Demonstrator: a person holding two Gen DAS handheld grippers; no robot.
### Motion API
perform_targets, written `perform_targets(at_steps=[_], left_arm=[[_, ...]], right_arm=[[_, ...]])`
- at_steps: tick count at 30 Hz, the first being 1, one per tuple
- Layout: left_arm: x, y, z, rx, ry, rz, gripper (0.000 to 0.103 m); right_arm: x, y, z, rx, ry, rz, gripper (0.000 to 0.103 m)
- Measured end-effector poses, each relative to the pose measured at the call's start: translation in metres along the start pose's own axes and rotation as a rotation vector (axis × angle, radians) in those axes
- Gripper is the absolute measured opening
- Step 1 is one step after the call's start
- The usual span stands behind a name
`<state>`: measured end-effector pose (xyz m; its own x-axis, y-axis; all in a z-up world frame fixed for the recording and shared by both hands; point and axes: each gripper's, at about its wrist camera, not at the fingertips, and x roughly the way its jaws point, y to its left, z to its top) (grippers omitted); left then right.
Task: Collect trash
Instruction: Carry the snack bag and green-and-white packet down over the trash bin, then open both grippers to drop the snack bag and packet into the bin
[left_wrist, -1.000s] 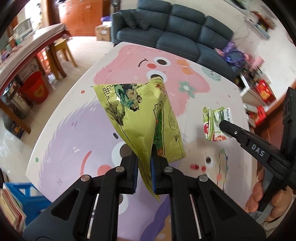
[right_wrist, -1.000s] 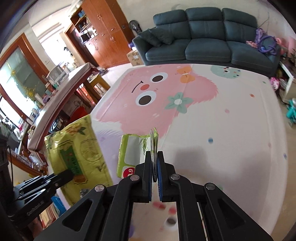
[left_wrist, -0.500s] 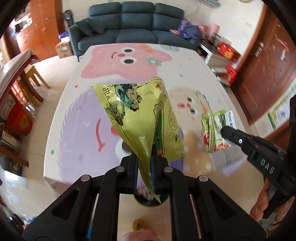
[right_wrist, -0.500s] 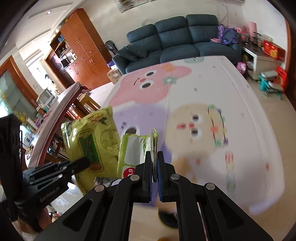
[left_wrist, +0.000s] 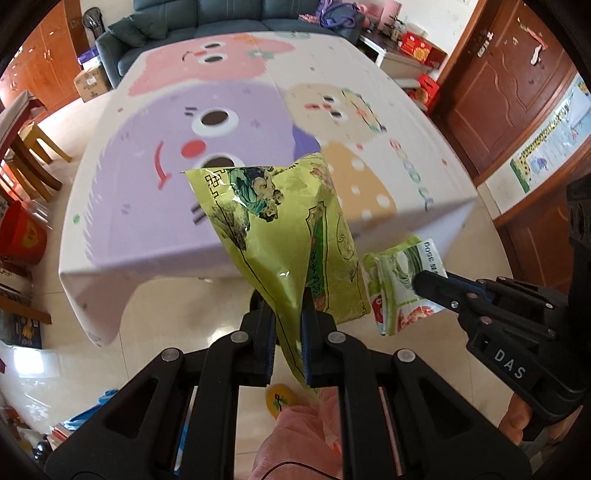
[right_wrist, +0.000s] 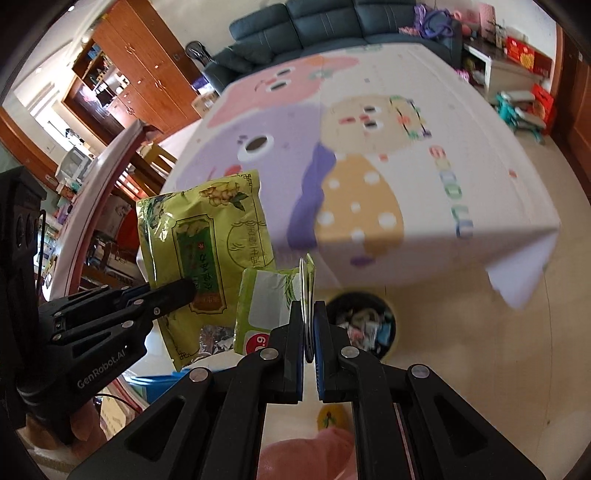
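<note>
My left gripper (left_wrist: 289, 306) is shut on a large yellow-green snack bag (left_wrist: 280, 229), which stands up from the jaws. In the right wrist view the same yellow-green snack bag (right_wrist: 207, 251) hangs at the left from the left gripper (right_wrist: 184, 291). My right gripper (right_wrist: 308, 317) is shut on a small green-and-white wrapper (right_wrist: 269, 306), also seen in the left wrist view as a green-and-white wrapper (left_wrist: 402, 284) pinched by the right gripper (left_wrist: 424, 284). A dark trash bin (right_wrist: 364, 325) with litter inside stands on the floor just beyond the right gripper.
The table with a cartoon tablecloth (left_wrist: 229, 155) fills the space ahead, its near edge (right_wrist: 443, 258) above the bin. A dark sofa (right_wrist: 332, 26) is behind it, wooden cabinets (right_wrist: 140, 66) at left, a red bucket (left_wrist: 22, 236) on the floor, and a pink-clad knee (left_wrist: 299, 443) below.
Both grippers have pulled back off the table and lowered, still holding their wrappers. The table edge and the floor with the trash bin have come into view.
</note>
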<state>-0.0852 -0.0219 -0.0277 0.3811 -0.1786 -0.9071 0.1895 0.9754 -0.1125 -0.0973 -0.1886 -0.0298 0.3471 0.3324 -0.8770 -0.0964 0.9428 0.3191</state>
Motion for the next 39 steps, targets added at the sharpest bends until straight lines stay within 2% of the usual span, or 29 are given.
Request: perform_targets(at_steps=[6,11,14,18,26,31,33,35,36,37,38,39], left_arm=[[0.021,-0.022,-0.022,0.014,0.046,0.006,0.008],[0.069,-0.034,-0.045,0.000,0.127,0.037,0.008],[0.106,-0.035,-0.063,-0.017,0.179,0.051,0.008],[0.172,-0.028,-0.085,-0.040,0.236,0.052,0.008],[0.301,-0.006,-0.102,-0.062,0.254,0.086,0.009],[0.354,0.005,-0.108,-0.054,0.239,0.117,0.009],[0.375,0.009,-0.111,-0.042,0.235,0.135,0.014],[0.388,0.011,-0.112,-0.032,0.227,0.124,0.031],[0.393,0.011,-0.112,-0.030,0.224,0.131,0.037],[0.395,0.013,-0.114,-0.030,0.220,0.131,0.054],[0.398,0.011,-0.119,-0.032,0.214,0.130,0.065],[0.399,0.013,-0.120,-0.037,0.202,0.135,0.069]], right_arm=[[0.010,-0.014,-0.011,-0.001,0.042,-0.007,0.005],[0.044,-0.037,-0.026,-0.034,0.087,-0.016,0.005],[0.079,-0.056,-0.038,-0.047,0.120,-0.041,0.005],[0.139,-0.086,-0.056,-0.025,0.160,-0.061,0.005],[0.266,-0.135,-0.089,0.009,0.230,-0.086,0.005],[0.330,-0.155,-0.100,0.031,0.243,-0.070,0.006],[0.352,-0.160,-0.103,0.046,0.257,-0.045,0.015],[0.371,-0.166,-0.106,0.057,0.258,-0.039,0.037],[0.375,-0.168,-0.106,0.059,0.240,-0.045,0.040],[0.378,-0.170,-0.106,0.059,0.225,-0.048,0.043],[0.380,-0.172,-0.106,0.059,0.214,-0.049,0.047],[0.382,-0.174,-0.106,0.062,0.200,-0.055,0.048]])
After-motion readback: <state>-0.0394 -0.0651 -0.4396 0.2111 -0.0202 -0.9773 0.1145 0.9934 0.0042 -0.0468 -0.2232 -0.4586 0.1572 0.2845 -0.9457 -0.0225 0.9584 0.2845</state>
